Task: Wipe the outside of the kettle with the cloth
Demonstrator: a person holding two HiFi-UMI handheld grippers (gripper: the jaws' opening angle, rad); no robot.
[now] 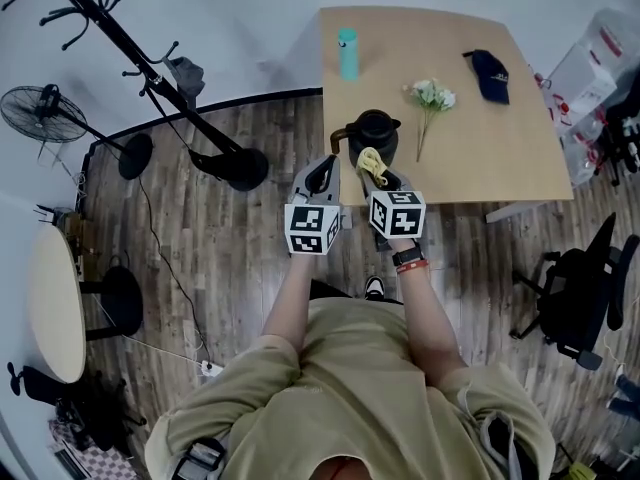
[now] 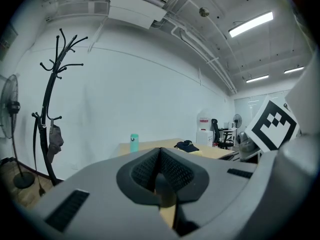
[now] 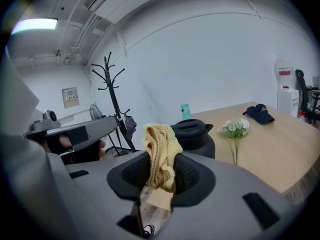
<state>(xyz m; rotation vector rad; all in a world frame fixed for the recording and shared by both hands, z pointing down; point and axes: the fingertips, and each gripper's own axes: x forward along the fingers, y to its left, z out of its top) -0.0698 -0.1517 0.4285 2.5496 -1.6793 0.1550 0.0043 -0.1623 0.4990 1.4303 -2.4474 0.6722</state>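
One black kettle (image 1: 373, 133) stands at the surface's (image 1: 480, 158) near edge. Its front is partly hidden by the one yellow cloth (image 1: 372, 163), pinched in the right hand-held gripper (image 1: 386, 178) just before it. Left of the kettle, the left hand-held gripper (image 1: 321, 171) is closed and empty.

Both arms reach straight out in front of the person, side by side and close together. Each hand holds a gripper, with a marker cube on top near the hand. The left gripper (image 1: 322, 168) points away from the person, at the near left corner of the table (image 1: 500, 173). Its jaws are pressed together with nothing between them. The right gripper (image 1: 385, 175) sits just beside it, over the table's near edge. Its jaws are squeezed on a yellow cloth (image 3: 161, 149) that sticks up out of them. The right wrist (image 1: 408, 258) wears a dark band.
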